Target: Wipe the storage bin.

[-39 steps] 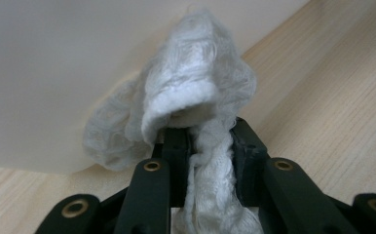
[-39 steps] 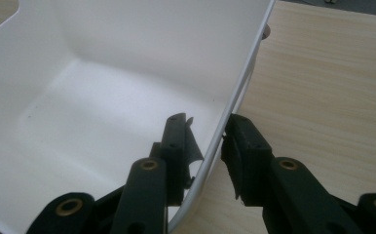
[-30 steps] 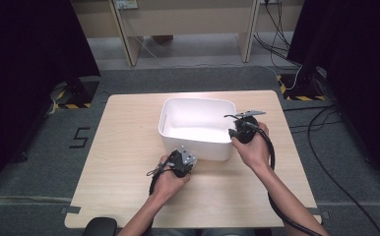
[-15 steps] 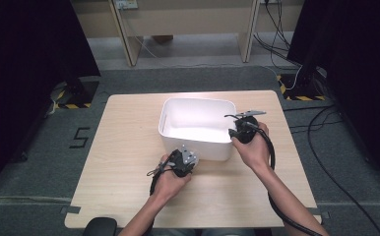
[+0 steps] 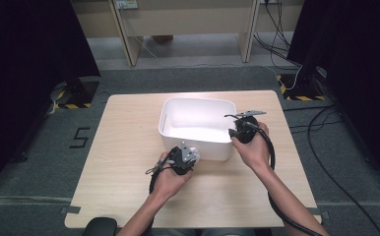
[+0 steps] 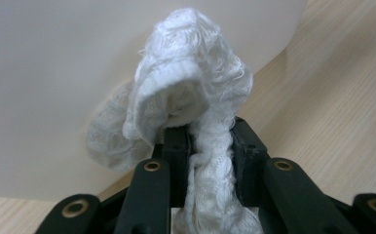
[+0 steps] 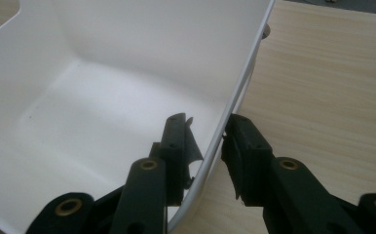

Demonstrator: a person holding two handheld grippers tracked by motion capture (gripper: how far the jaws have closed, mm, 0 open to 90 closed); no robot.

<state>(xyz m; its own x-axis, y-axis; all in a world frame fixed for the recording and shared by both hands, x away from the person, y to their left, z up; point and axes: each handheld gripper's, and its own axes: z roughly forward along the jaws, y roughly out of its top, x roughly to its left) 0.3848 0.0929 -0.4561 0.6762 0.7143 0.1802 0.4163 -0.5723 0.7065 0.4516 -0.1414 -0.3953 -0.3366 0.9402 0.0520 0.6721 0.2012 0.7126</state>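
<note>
A white plastic bin (image 5: 198, 100) stands in the middle of the wooden table (image 5: 129, 147). My left gripper (image 5: 187, 153) is at the bin's near outer wall. In the left gripper view the left gripper (image 6: 208, 132) is shut on a crumpled white cloth (image 6: 191, 92), and the cloth presses against that wall (image 6: 54, 73). My right gripper (image 5: 239, 129) is at the bin's right side. In the right gripper view the right gripper (image 7: 206, 127) straddles the bin's thin side wall (image 7: 235, 92), one jaw inside and one outside, closed on it. The bin's inside (image 7: 79, 112) looks bare.
The table's edges lie well away from both hands. Grey floor surrounds the table, with cables (image 5: 326, 123) on the right, wooden desk legs (image 5: 124, 34) at the back, and dark curtains on both sides. A black cable trails from each gripper along the forearm.
</note>
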